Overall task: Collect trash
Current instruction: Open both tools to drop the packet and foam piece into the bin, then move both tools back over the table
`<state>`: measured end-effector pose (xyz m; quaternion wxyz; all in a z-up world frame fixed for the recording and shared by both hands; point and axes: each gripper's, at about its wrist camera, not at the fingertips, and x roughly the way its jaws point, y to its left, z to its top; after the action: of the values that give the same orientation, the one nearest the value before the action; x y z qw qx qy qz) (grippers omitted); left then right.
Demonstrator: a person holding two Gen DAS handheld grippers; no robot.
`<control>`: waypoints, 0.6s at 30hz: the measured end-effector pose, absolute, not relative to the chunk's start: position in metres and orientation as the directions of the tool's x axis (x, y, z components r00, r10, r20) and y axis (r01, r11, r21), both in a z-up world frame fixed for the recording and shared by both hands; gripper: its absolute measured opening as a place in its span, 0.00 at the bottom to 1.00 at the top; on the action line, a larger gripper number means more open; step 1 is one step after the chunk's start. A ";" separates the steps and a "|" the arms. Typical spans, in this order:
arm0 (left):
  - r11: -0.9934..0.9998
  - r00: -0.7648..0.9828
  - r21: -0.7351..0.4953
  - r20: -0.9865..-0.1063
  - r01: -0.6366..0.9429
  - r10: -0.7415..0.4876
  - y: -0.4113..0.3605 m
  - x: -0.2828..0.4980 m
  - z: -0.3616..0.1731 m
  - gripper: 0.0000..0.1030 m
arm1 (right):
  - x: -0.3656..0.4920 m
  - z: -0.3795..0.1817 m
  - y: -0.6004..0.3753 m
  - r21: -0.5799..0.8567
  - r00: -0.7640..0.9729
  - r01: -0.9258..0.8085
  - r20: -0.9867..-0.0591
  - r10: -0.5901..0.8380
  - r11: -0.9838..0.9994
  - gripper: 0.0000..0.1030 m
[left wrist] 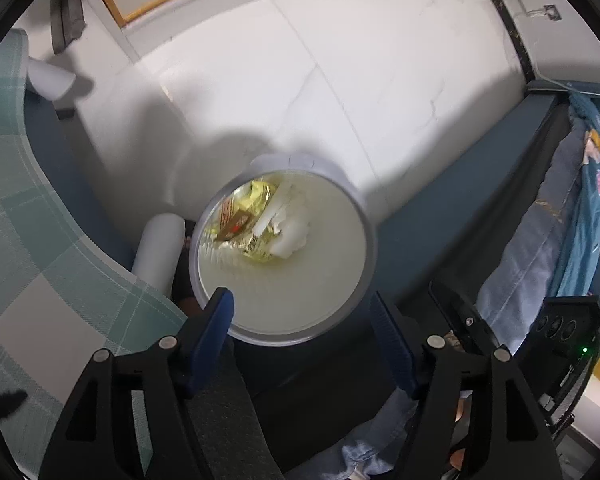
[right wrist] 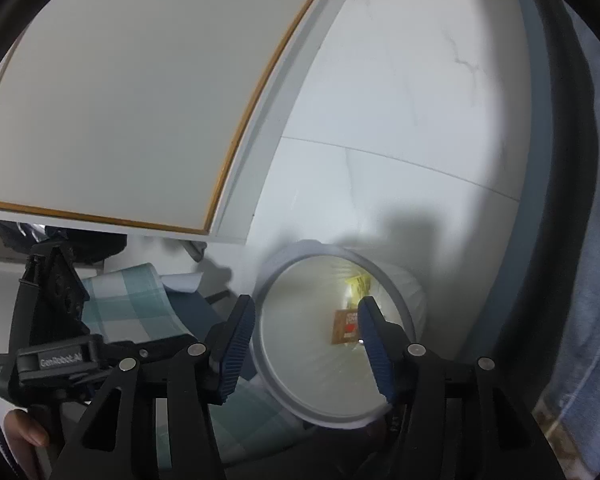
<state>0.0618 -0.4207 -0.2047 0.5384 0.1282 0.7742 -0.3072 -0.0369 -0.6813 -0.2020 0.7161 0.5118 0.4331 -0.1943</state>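
- Floor of pale, glossy tile with faint grey veining fills the upper part of both views; thin joint lines cross it and soft shadows fall near the bin.
- A white panel edged with a thin gold strip runs along the floor, with a pale skirting below it.
- The trash bin, white and round with a grey rim, stands on the tile with its mouth open to both cameras.
- Inside it, the left wrist view shows a yellow wrapper, a brown-and-red packet and crumpled white tissue heaped at the bottom.
- The left gripper hangs over the near rim, its blue-padded fingers spread wide with nothing between them.
- The right gripper is also parted, about half as wide; one pad overlaps the bin's mouth, the other sits outside the rim, nothing clamped.
- Only the left view shows a teal checked cloth at left, a white cylinder beside the bin, a dark blue base with a printed blue quilt at right, and a wall socket.
- Only the right view shows the left gripper's body from the side, a fingertip of the hand holding it, and blue denim along the right edge.
- The tissue is hidden in the right view; there only the yellow wrapper and the brown packet show.
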 end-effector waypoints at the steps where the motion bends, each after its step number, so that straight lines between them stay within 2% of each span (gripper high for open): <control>1: 0.774 -0.368 -0.331 -0.920 0.540 -0.137 -0.420 0.062 -0.200 0.66 | -0.037 -0.199 -0.682 0.565 0.552 0.720 -0.818 0.160 0.403 0.54; 5: 0.759 -0.266 -0.291 -0.951 0.582 -0.160 -0.422 0.065 -0.173 0.66 | -0.040 -0.193 -0.682 0.580 0.566 0.717 -0.808 0.164 0.387 0.57; 10: 0.722 -0.048 -0.222 -0.966 0.656 -0.254 -0.415 0.071 -0.103 0.66 | -0.044 -0.172 -0.682 0.575 0.576 0.709 -0.806 0.135 0.408 0.57; 15: 0.736 0.178 -0.106 -0.938 0.669 -0.297 -0.391 0.075 -0.033 0.67 | -0.035 -0.137 -0.676 0.583 0.613 0.665 -0.783 0.105 0.466 0.57; 18: 0.773 0.328 -0.044 -0.889 0.633 -0.319 -0.364 0.077 -0.001 0.67 | -0.025 -0.109 -0.667 0.583 0.640 0.621 -0.763 0.090 0.524 0.57</control>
<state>0.0765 -0.3642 -0.0014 0.7993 0.1577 0.4977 -0.2975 -0.0245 -0.6672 -0.1087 0.7816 0.4571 0.3890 -0.1697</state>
